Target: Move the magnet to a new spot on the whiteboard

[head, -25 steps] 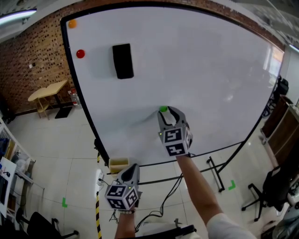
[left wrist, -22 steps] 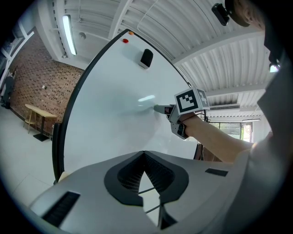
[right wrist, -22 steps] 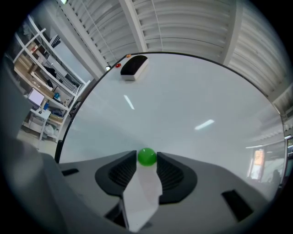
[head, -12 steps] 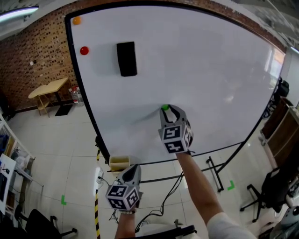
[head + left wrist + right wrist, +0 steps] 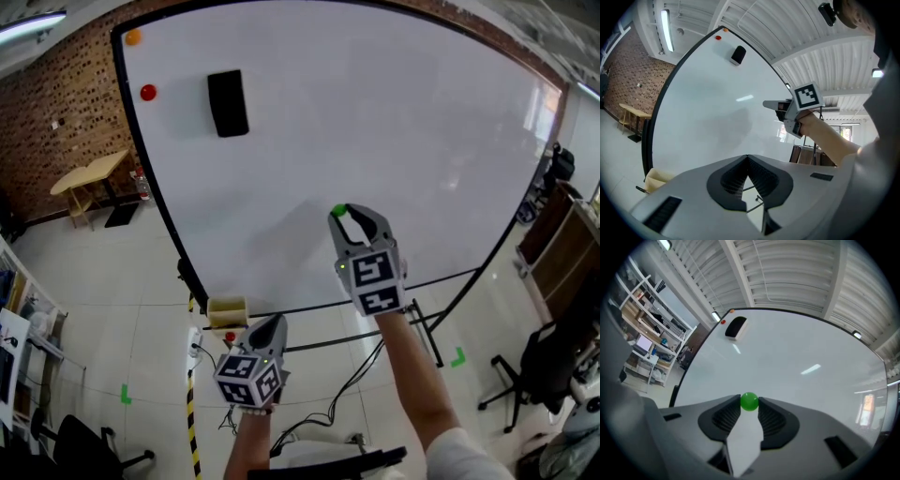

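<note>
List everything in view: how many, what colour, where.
whiteboard: one, white, centre
green magnet: one, green, board's lower middle
red magnet: one, red, board's upper left
orange magnet: one, orange, board's top-left corner
eraser: one, black, beside the red magnet
table: one, wooden, floor at left
box: one, yellowish, board's lower edge
right gripper: one, grey, shut on the green magnet
left gripper: one, grey, shut, empty, below the board

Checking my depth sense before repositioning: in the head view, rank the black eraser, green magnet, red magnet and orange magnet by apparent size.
1. Largest: black eraser.
2. Then red magnet and orange magnet, too alike to rank.
3. Unsure: green magnet, similar or smaller, but the right gripper grips and partly covers it.
</note>
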A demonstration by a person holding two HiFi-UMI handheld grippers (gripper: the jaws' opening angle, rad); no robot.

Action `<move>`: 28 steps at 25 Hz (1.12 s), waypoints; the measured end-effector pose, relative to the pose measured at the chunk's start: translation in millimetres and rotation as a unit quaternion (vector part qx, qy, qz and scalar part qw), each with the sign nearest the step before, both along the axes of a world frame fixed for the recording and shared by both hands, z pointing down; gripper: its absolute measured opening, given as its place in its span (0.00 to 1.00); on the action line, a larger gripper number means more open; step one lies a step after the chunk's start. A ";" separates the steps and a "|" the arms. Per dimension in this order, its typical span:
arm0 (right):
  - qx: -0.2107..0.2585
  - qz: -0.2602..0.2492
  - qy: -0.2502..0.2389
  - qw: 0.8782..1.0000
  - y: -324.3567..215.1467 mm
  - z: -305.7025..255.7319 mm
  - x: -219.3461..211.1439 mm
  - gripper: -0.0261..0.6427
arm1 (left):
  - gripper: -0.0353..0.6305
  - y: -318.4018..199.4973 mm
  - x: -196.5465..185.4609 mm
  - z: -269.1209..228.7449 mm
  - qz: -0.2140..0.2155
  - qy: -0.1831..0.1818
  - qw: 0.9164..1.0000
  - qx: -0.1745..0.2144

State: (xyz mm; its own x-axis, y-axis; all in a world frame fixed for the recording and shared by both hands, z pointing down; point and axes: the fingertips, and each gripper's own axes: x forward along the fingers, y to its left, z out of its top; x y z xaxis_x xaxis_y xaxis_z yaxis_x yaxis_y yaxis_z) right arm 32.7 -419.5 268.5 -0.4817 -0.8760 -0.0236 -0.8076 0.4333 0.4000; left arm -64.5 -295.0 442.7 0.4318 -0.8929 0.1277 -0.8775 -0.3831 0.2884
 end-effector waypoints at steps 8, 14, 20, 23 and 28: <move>-0.056 0.042 -0.080 0.994 71.1 48.7 125.7 0.24 | 0.04 -7.7 52.3 3.5 0.045 -0.008 0.999 -0.008; -0.101 0.111 -0.142 0.978 107.7 104.5 208.2 0.24 | 0.04 -10.4 85.8 6.6 0.068 -0.014 0.998 -0.012; -0.146 0.128 -0.177 0.965 135.0 146.9 235.4 0.24 | 0.04 -10.7 101.1 2.5 0.073 -0.020 0.997 -0.010; -0.153 0.129 -0.187 0.962 145.8 157.8 240.2 0.24 | 0.04 -9.4 108.5 0.8 0.073 -0.023 0.997 -0.008; -0.154 0.115 -0.196 0.962 148.0 158.9 231.5 0.24 | 0.04 -9.1 107.7 1.1 0.066 -0.026 0.997 -0.006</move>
State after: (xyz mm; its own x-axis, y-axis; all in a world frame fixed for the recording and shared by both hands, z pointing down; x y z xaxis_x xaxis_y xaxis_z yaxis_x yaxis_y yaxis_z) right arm 264.2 -271.5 427.4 -0.2809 -0.9529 0.1148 -0.9590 0.2739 -0.0730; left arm 43.2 -304.2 443.7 0.5382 -0.8269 0.1631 -0.8335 -0.4935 0.2485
